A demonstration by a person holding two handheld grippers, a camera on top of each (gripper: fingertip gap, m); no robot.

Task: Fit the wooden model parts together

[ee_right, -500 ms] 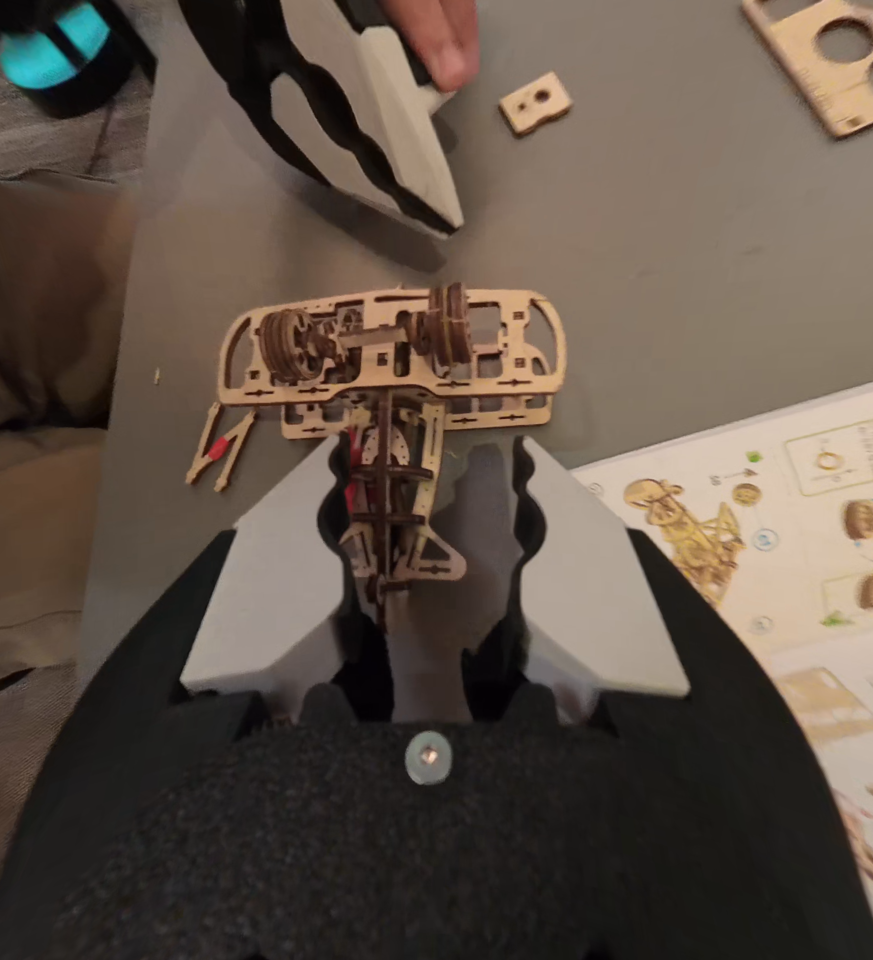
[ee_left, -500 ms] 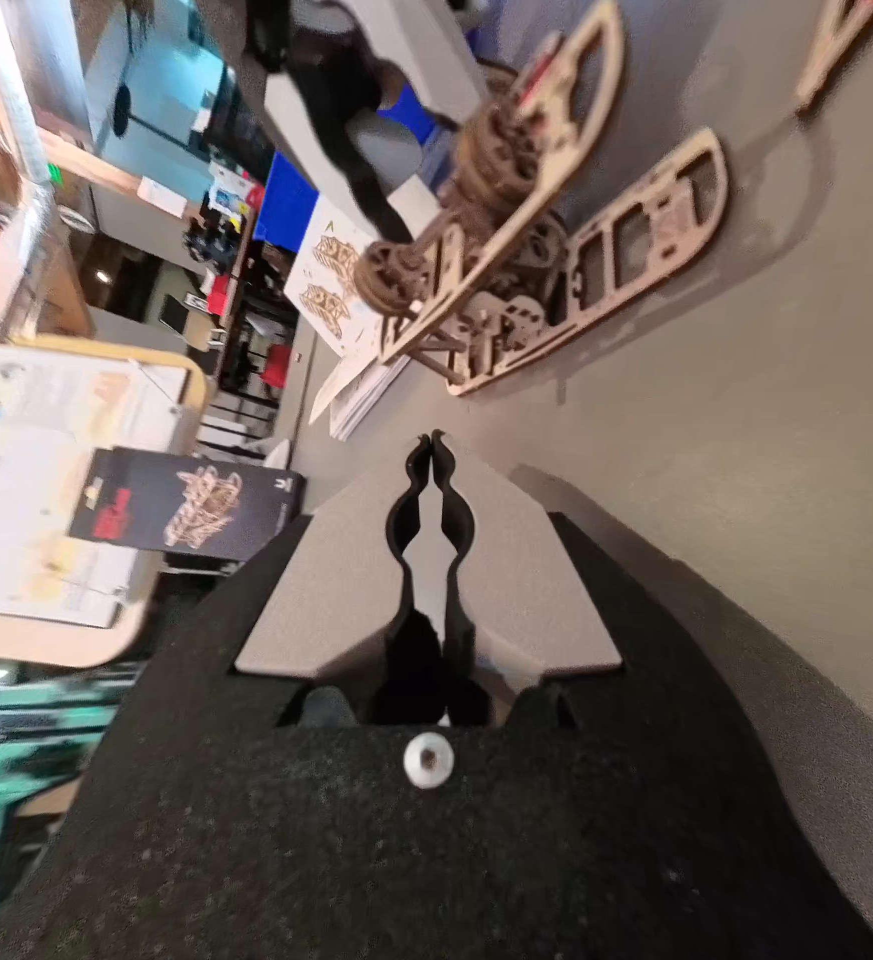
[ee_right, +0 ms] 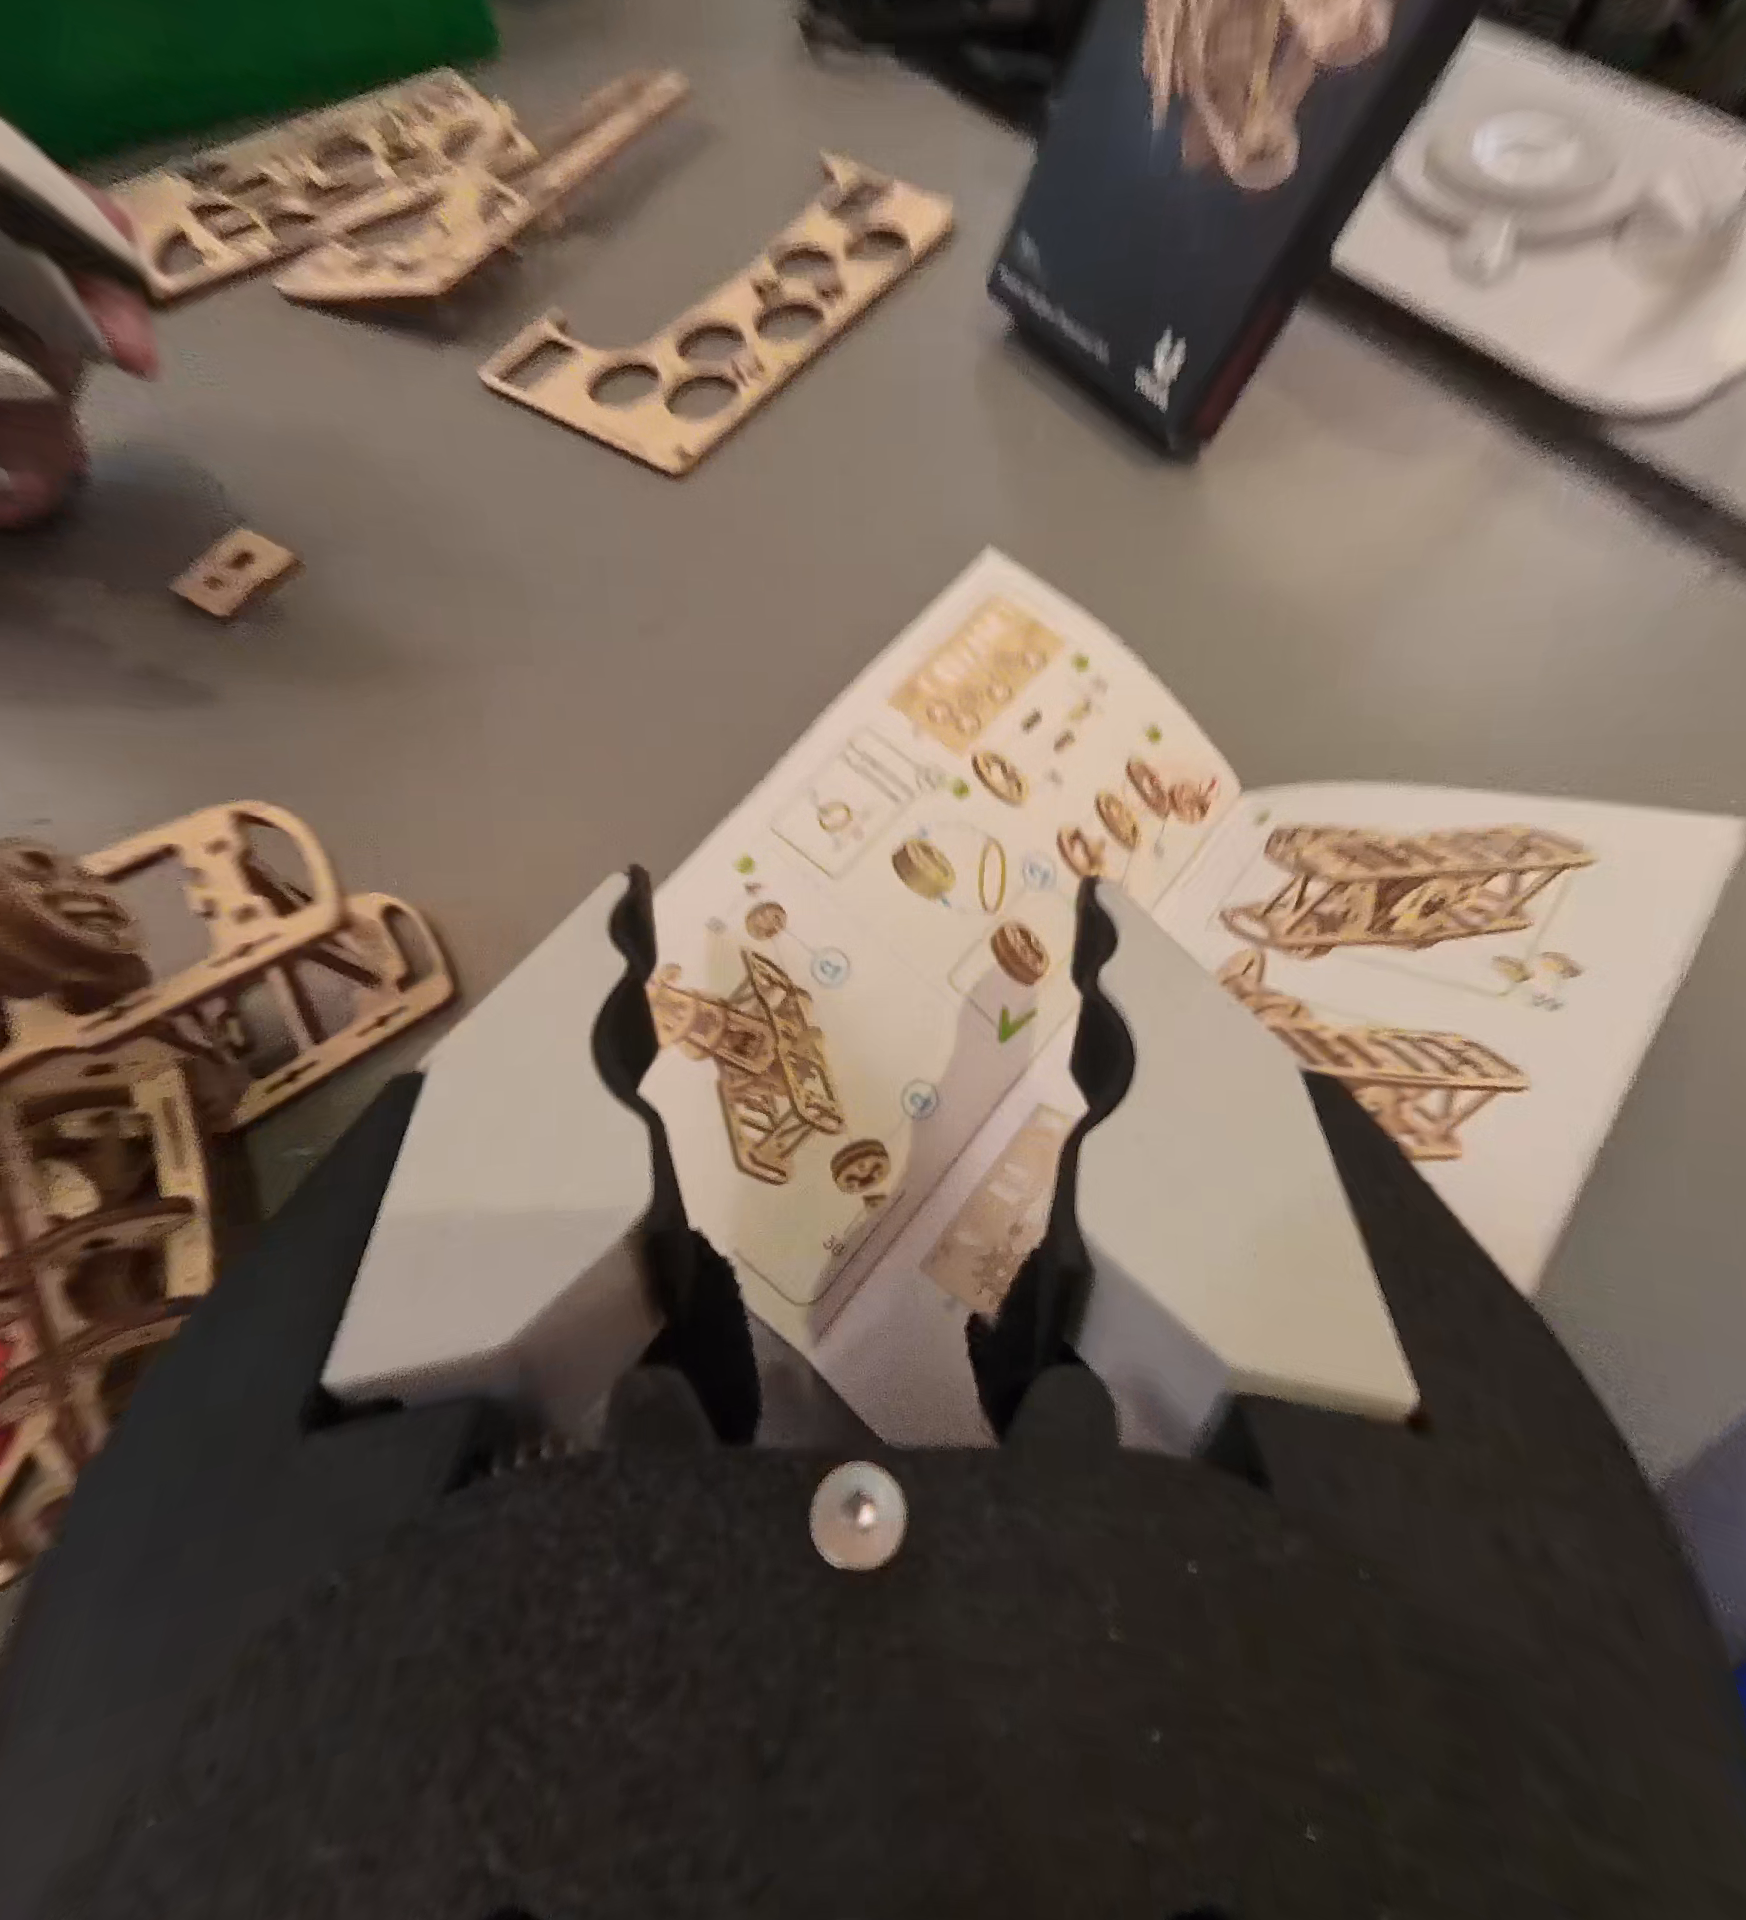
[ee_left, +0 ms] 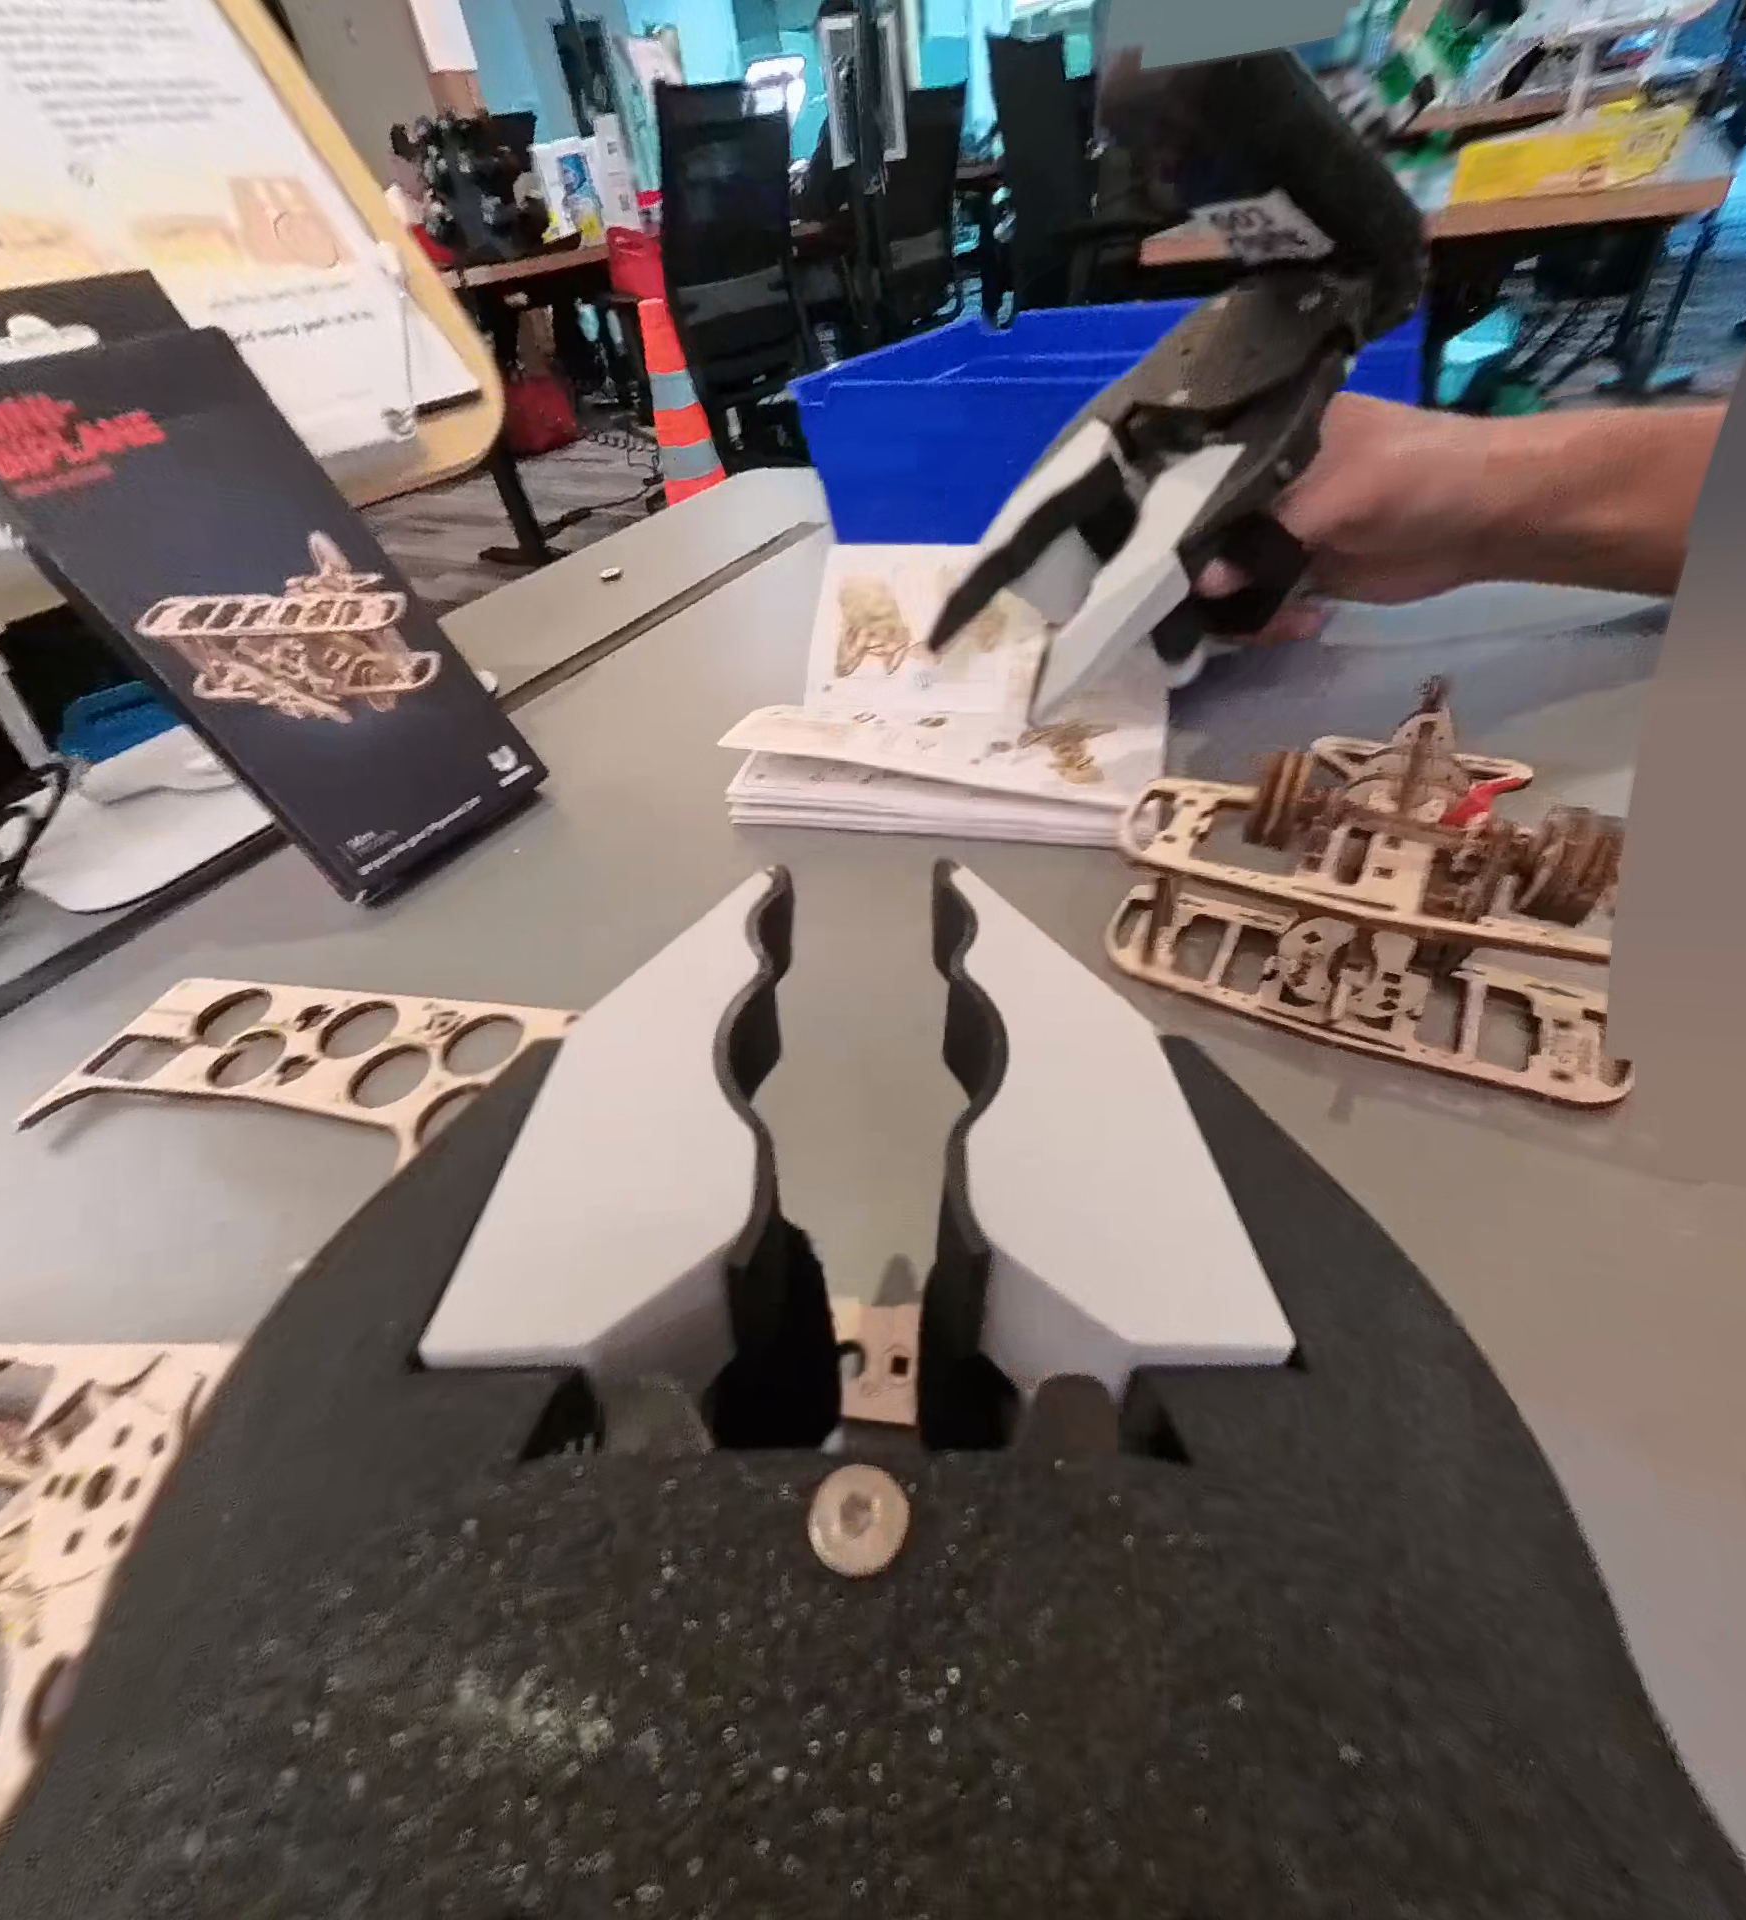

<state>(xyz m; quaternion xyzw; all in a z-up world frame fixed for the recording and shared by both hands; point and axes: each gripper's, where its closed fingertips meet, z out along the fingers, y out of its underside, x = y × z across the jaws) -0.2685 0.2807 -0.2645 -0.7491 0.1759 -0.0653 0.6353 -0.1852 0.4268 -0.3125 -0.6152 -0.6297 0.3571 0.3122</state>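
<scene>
Pale laser-cut plywood is everywhere on this grey table (ee_left: pixel 640 727). Starting at the left of the left wrist view, a punched-out parts sheet (ee_left: pixel 308 1049) lies flat at mid-left, full of round holes, with a second sheet (ee_left: pixel 27 1475) at the lower left edge. Above them, a black box (ee_left: pixel 256 623) bearing a biplane picture leans upright. In the centre, the left gripper (ee_left: pixel 861 894) hovers low over bare tabletop, fingers apart with nothing between the tips; a small square wooden piece (ee_left: pixel 879 1371) peeks through down at the base of the gap. Moving right, an open instruction booklet (ee_left: pixel 931 727) lies flat, and the right gripper (ee_left: pixel 994 665) angles down onto its page, a hand (ee_left: pixel 1388 509) behind it. At mid-right sits the wooden model (ee_left: pixel 1368 914): a two-decked fretwork frame with dark layered wheels on top, a red piece near its peak, resting on the table just beside the booklet.

Over to the right wrist view. The model (ee_right: pixel 90 1122) fills the lower left, blurred, red showing at its edge. A small square piece (ee_right: pixel 235 571) lies alone at upper left, parts sheets (ee_right: pixel 723 343) beyond. In the centre, the right gripper's (ee_right: pixel 858 894) fingers spread wide over the booklet (ee_right: pixel 1368 987), gripping nothing. The box (ee_right: pixel 1181 229) stands at upper right.
</scene>
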